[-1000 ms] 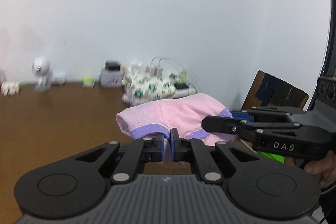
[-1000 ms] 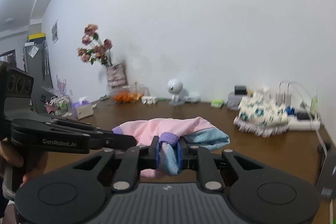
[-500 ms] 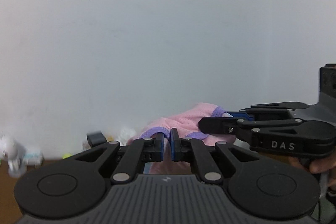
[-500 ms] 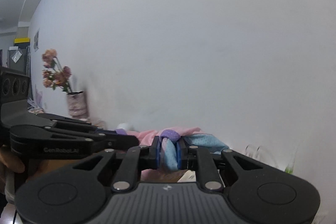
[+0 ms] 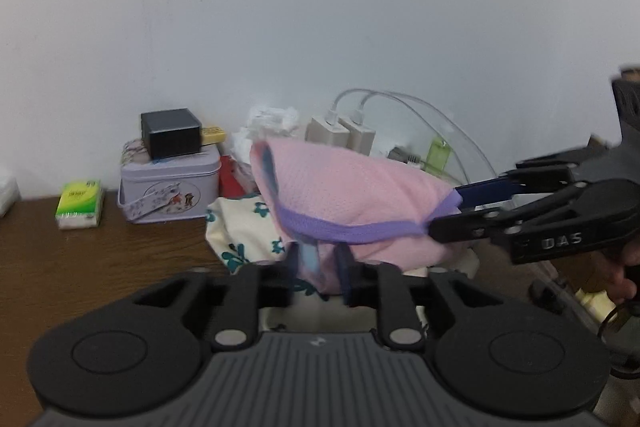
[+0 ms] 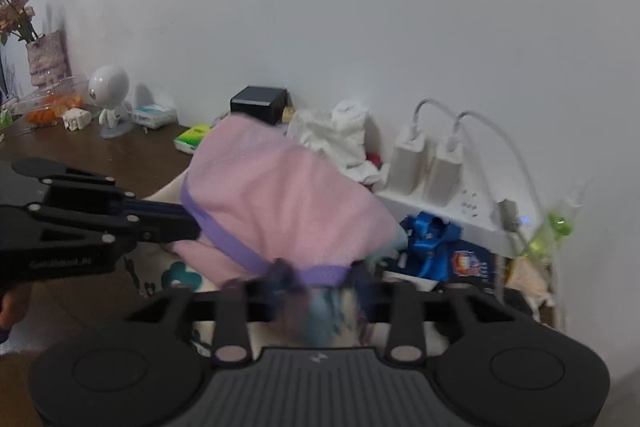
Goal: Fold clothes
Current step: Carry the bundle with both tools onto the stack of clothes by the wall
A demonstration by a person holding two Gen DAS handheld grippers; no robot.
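Note:
A pink mesh garment (image 5: pixel 352 187) with purple trim rests bunched on a folded floral cloth (image 5: pixel 240 227) near the back wall. My left gripper (image 5: pixel 319 263) is blurred, its jaws apart, with a light-blue fold of the garment loose between them. My right gripper (image 6: pixel 318 287) is also open and blurred, with the purple hem and blue fabric hanging in the gap. The right gripper (image 5: pixel 444 215) shows from the side at the garment's right corner. The left gripper (image 6: pixel 188 219) reaches the hem of the pink garment (image 6: pixel 280 195) from the left.
On the brown table (image 5: pixel 80 267) stand a lilac tin (image 5: pixel 168 183) with a black box (image 5: pixel 170 133) on top, and a green tissue pack (image 5: pixel 78 203). A white power strip (image 6: pixel 440 211) with chargers, a blue bag (image 6: pixel 432 239) and a white robot figure (image 6: pixel 110 99) line the wall.
Both grippers came down from facing the wall, carrying the garment onto the floral cloth by the back wall. Both sets of jaws have parted from their shut grip.

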